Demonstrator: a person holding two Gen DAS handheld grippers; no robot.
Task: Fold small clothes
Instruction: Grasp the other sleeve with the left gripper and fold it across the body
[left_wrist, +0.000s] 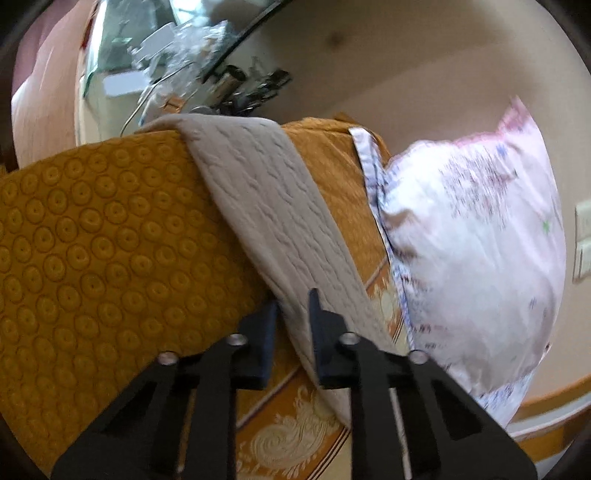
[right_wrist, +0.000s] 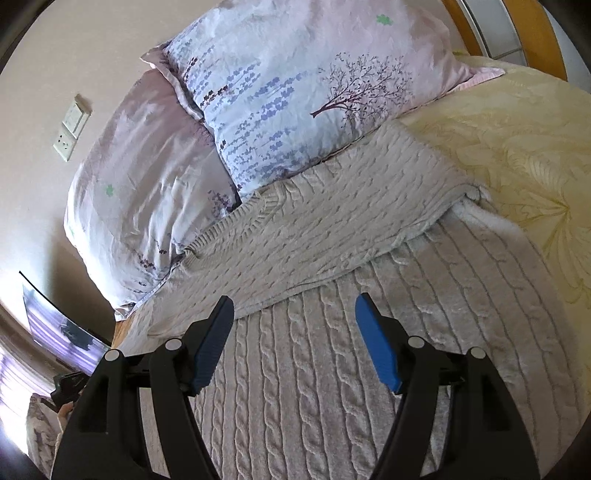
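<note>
A pale grey cable-knit sweater (right_wrist: 332, 369) lies flat on the bed, one sleeve (right_wrist: 332, 229) folded across its upper part. My right gripper (right_wrist: 293, 306) is open and empty, just above the sweater body below the folded sleeve. In the left wrist view my left gripper (left_wrist: 293, 306) is shut on the sweater's edge (left_wrist: 266, 206); the knit runs as a band from between the fingers up over the orange bedspread (left_wrist: 92, 258).
Two floral pillows (right_wrist: 295, 92) (right_wrist: 140, 192) lie at the head of the bed beside the sweater; one shows in the left wrist view (left_wrist: 472, 240). A cream bedspread (right_wrist: 517, 147) is to the right. Wall sockets (right_wrist: 72, 129) and cluttered furniture (left_wrist: 177, 55) lie beyond.
</note>
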